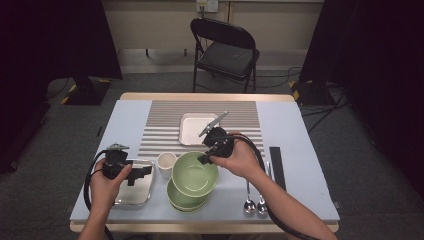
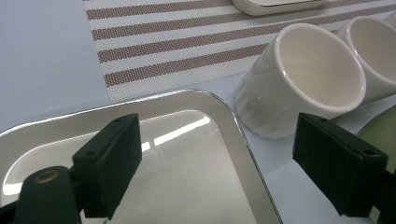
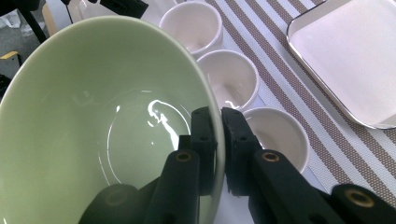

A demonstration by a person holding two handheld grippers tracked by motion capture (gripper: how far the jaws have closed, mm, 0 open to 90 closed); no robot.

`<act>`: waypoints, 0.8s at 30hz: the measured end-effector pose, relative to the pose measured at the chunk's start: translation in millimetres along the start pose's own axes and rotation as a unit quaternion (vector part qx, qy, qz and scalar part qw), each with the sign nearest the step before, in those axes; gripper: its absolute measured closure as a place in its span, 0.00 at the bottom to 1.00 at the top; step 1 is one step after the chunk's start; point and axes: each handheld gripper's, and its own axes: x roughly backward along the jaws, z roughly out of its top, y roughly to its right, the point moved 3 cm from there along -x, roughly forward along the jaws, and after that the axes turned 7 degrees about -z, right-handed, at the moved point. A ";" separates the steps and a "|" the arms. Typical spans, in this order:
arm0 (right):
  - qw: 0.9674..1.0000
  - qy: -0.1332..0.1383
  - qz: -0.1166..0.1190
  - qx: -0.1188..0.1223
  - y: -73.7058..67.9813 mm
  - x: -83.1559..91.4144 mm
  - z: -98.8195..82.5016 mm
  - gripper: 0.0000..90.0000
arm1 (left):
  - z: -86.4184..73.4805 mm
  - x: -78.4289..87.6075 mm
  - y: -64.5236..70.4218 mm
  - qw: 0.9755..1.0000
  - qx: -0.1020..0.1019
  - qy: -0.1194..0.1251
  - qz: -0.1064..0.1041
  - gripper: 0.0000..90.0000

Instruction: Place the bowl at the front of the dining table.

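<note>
My right gripper (image 1: 204, 159) (image 3: 218, 125) is shut on the far rim of a pale green bowl (image 1: 194, 174) (image 3: 102, 126), one jaw inside and one outside. The bowl is tilted and held just above a second green bowl (image 1: 186, 201) stacked beneath it. My left gripper (image 1: 141, 173) (image 2: 224, 156) is open over the near right part of a shiny metal tray (image 1: 134, 192) (image 2: 187, 158), with nothing between its jaws. Past the tray's corner stands a white cup (image 1: 166, 161) (image 2: 299, 77).
A row of white cups (image 3: 229, 77) stands beside the bowl at the edge of the striped mat (image 1: 165, 127). A white square plate (image 1: 196, 129) (image 3: 350, 56) lies on the mat. Two spoons (image 1: 255, 202) and a black strip (image 1: 276, 167) lie at the right. A folding chair (image 1: 227, 50) stands beyond the table.
</note>
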 end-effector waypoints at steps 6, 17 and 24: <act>1.000 -0.001 0.001 -0.008 4.6 2.3 0.8 0.94 | -0.3 0.1 -0.6 1.000 -0.001 0.000 0.002 0.17; 1.000 0.006 -0.005 -0.020 13.1 7.9 1.9 0.94 | -0.3 0.5 -0.6 1.000 0.002 0.002 0.001 0.17; 0.999 0.003 -0.011 -0.036 19.7 12.2 2.3 0.94 | -0.3 0.1 0.1 1.000 0.000 -0.001 0.001 0.17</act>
